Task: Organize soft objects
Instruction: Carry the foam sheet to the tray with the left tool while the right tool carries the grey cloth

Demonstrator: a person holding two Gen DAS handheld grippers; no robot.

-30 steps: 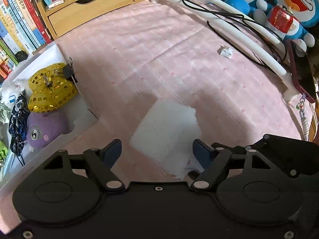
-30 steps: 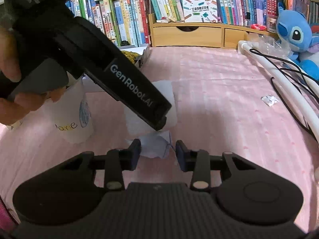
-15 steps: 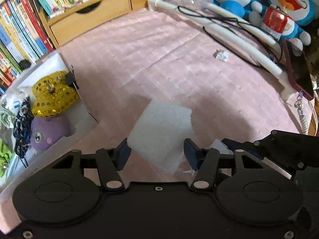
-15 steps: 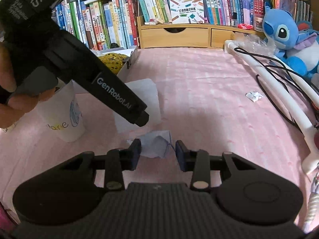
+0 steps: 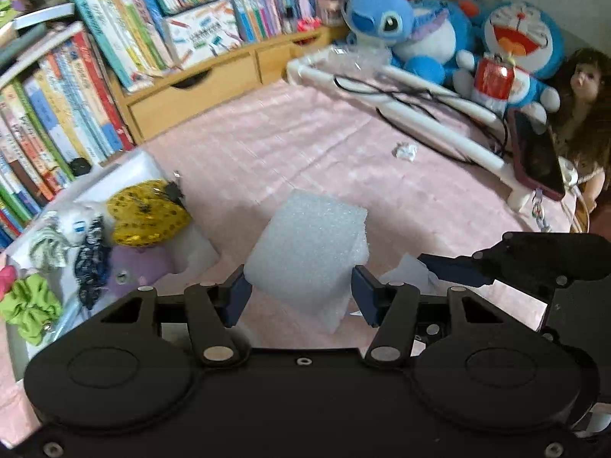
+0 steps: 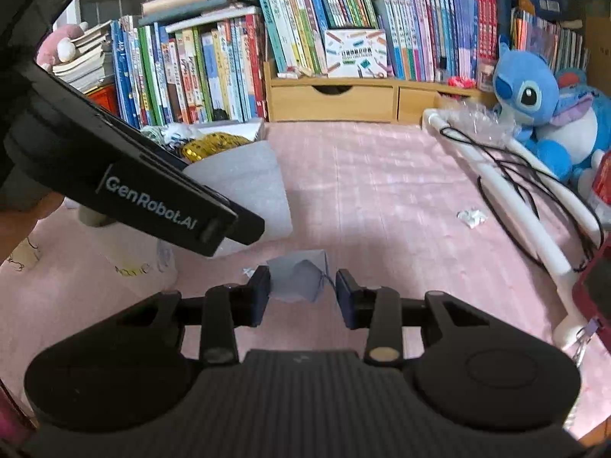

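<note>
Lifted off the pink bed [image 5: 305, 145] now, the foam block [image 5: 309, 255] is riding pinched in my left gripper [image 5: 301, 292]; it's looking featherlight and squashy, so I'm gripping its flat sides, while my right gripper [image 6: 303, 294] is pinching crumpled tissue [image 6: 298, 280].

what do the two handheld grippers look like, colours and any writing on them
Both are matte black plastic with dark blue finger pads. The left gripper has a smooth body with two round discs and silver pivot screws; its side reads "GenRobot.AI" in white. The right gripper has the same linkage arms but a ribbed grey-black centre.
</note>
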